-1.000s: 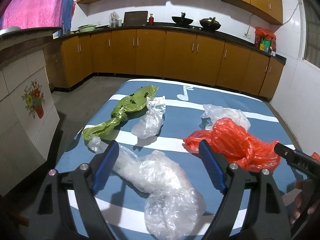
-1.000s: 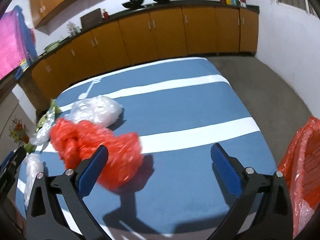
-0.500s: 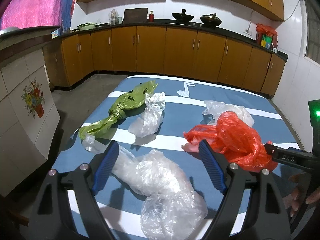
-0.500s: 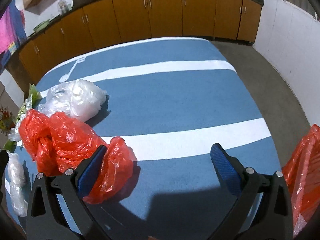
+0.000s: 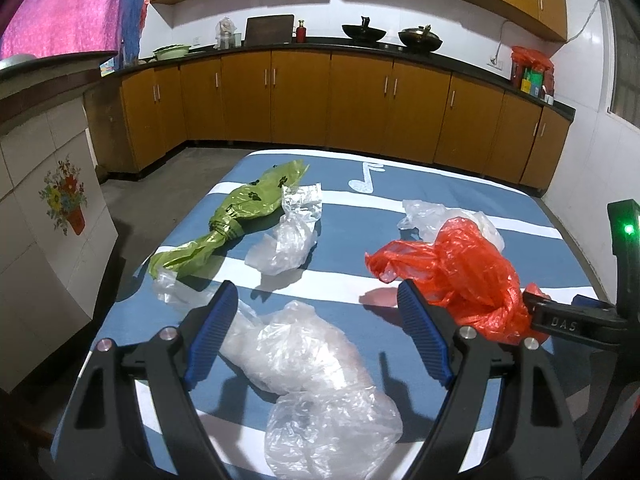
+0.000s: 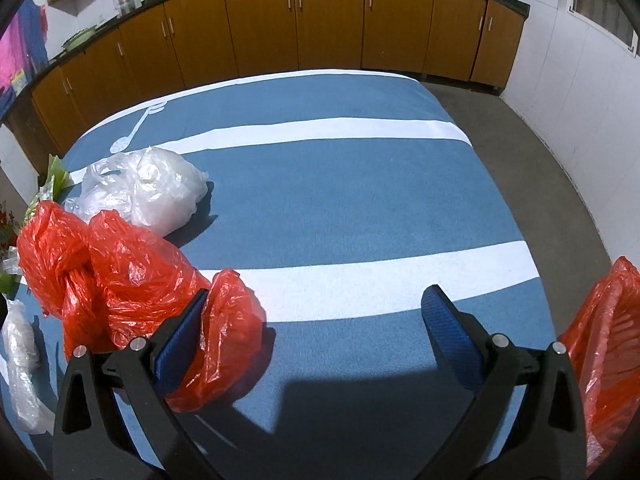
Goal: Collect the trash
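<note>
Presently my right gripper (image 6: 316, 328) stands wide open and empty, its left pad just against the red bag (image 6: 120, 280) on the blue striped surface (image 6: 340, 184), most of the bag lying outside the jaws. My left gripper (image 5: 320, 332) is likewise open, hovering over the large clear bag (image 5: 304, 364), pads not pressing it.

Risk, in my judgement: closing the right now would pinch only a loose lobe; thin film may slip or tear.

Surroundings: a second clear bag (image 6: 148, 192) touches the red one behind and could drag along. A green bag (image 5: 240, 216) and a smaller clear bag (image 5: 288, 236) lie farther off. A red sack (image 6: 608, 360) hangs at the right edge, probably the collection bag.
</note>
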The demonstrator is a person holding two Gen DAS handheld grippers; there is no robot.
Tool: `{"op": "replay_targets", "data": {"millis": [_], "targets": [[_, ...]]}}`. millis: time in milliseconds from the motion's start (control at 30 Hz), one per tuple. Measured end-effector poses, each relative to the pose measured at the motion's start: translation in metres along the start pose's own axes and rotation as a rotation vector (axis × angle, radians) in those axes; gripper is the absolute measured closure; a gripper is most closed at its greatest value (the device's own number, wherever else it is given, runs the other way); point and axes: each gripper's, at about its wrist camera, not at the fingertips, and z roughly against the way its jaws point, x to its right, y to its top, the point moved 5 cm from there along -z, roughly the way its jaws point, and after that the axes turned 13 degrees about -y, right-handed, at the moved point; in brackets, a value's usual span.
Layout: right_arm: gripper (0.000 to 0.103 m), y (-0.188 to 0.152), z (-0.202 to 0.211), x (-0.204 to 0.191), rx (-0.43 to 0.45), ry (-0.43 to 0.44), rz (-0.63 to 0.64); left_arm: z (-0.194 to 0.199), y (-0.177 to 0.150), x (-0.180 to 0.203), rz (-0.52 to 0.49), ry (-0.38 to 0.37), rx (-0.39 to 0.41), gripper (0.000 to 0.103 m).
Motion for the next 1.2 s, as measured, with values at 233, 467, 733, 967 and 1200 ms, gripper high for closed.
{"op": "replay_targets", "data": {"millis": [233,467,733,967,1200], "targets": [[0.002,0.0,0.0,-0.001,0.0,-0.001,0.001,0.0,0.0,-0.002,0.023,0.01,-0.01,0.022],[0.002,0.0,0.0,-0.001,-0.001,-0.001,0.001,0.006,0.005,0.008,-0.01,0.01,0.002,0.022],[0.002,0.0,0.0,-0.001,-0.001,-0.001,0.001,0.008,0.006,0.007,0.002,0.001,0.002,0.022],[0.002,0.0,0.0,-0.001,-0.001,-0.001,0.001,0.024,-0.003,0.006,0.033,-0.022,0.015,0.022],[0.002,0.0,0.0,-0.001,-0.002,-0.002,0.001,0.042,-0.002,-0.004,0.045,-0.013,0.035,0.022]]}}
